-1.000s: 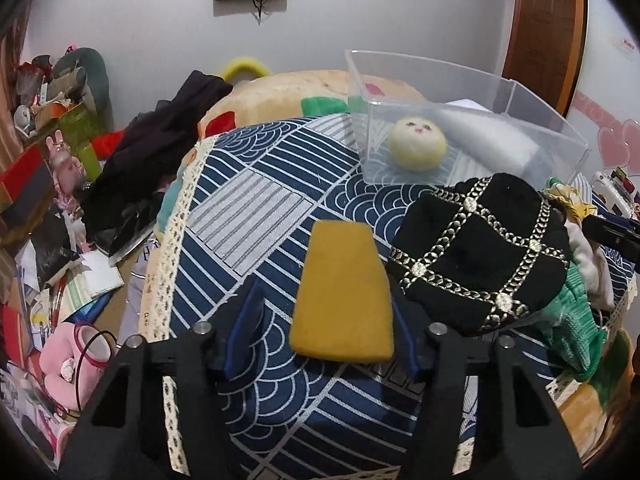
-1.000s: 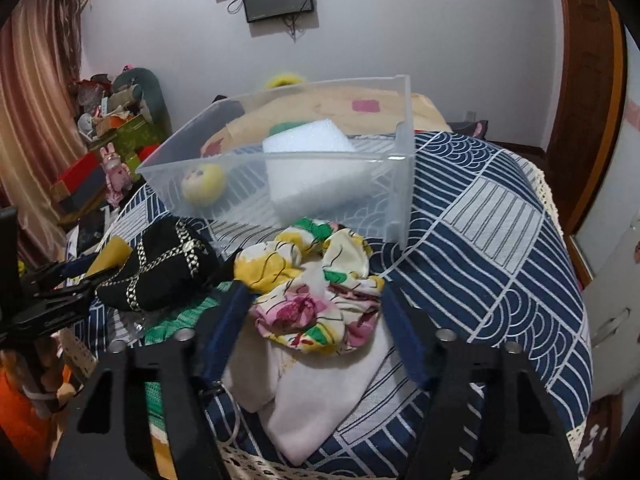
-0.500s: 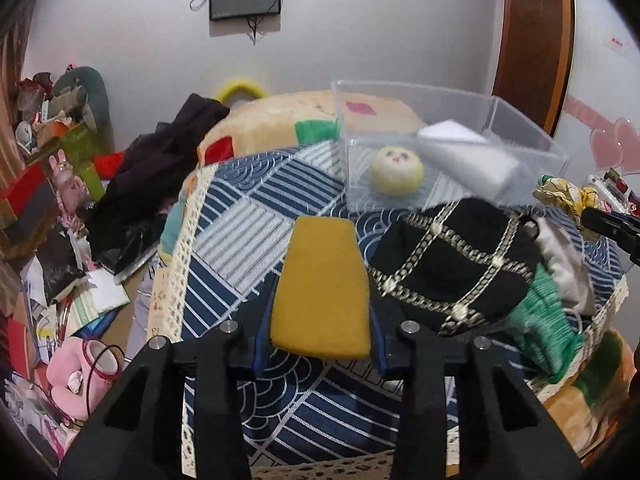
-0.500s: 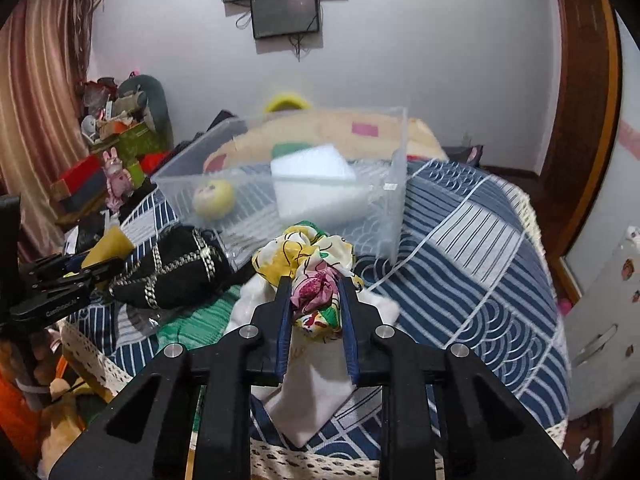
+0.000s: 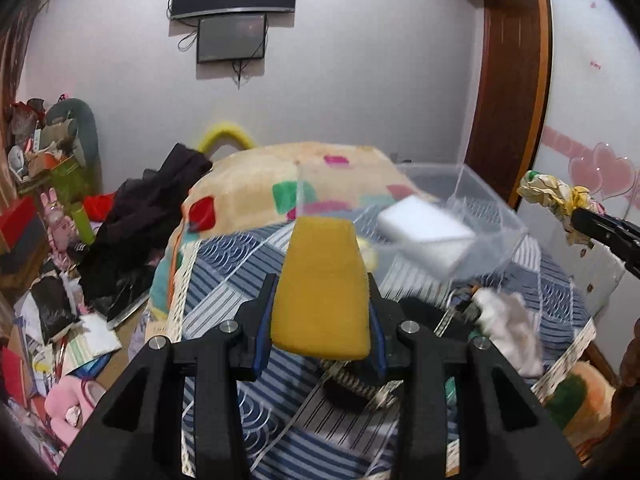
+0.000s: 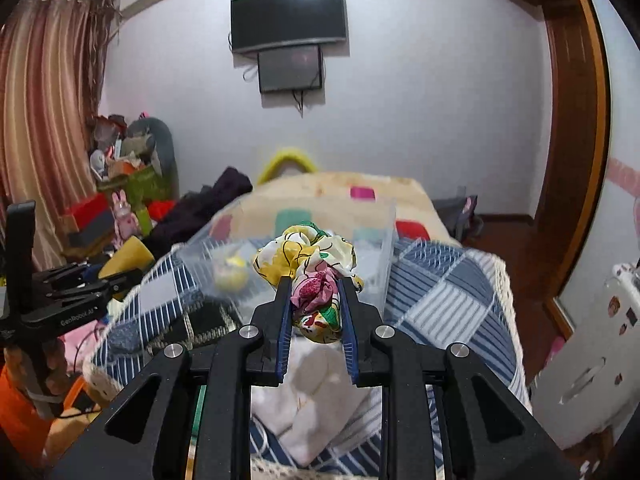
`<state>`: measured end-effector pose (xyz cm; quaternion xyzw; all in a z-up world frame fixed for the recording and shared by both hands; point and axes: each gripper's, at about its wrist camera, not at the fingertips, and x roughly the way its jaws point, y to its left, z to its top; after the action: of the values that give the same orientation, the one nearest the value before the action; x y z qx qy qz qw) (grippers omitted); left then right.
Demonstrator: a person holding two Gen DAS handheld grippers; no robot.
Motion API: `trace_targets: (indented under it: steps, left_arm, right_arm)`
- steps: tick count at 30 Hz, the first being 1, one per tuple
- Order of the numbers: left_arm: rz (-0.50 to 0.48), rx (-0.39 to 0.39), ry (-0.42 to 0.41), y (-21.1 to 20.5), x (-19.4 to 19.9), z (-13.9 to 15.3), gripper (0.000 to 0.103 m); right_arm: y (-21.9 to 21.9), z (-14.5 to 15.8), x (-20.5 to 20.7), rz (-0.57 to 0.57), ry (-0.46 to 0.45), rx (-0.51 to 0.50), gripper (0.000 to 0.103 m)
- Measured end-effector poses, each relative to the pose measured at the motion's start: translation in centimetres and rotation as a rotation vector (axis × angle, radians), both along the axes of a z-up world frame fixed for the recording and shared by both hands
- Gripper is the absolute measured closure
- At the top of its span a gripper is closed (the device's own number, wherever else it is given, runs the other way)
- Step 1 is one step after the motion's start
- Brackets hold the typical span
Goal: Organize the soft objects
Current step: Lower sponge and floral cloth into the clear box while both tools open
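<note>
Sponge (image 5: 322, 284) and floral scrunchie (image 6: 310, 270) now riding clear of the blue patchwork cover (image 6: 440, 292), lifted off it within the last second. Left gripper (image 5: 321, 312) clamping the sponge, right gripper (image 6: 314, 312) pinching the scrunchie. Both raised level, pointing toward the clear bin (image 5: 480, 208), probably for dropping in.

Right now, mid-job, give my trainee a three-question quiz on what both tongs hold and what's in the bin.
1. True or false: the left tongs grip the yellow sponge.
2. The right tongs hold: A) white sponge B) floral scrunchie C) black hat
3. Name one item inside the clear bin.

Key: 1 true; 2 B; 3 white sponge or the yellow ball.
</note>
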<state>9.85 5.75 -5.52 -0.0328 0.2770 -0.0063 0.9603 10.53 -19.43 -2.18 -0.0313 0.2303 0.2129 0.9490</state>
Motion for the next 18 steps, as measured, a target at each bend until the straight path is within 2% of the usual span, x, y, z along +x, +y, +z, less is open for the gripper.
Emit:
trace_targets:
  steps: [9,18]
  left_arm:
    - [-0.025,-0.005,-0.052,-1.7,3.4,2.7,0.064]
    - [-0.019,0.003,-0.032,-3.2,8.0,2.4,0.064]
  right_arm:
    - [1.4,1.7,2.3,-0.001,-0.077,0.004,0.083]
    - [2.5,0.8,5.1,-0.017,-0.053,-0.003,0.083]
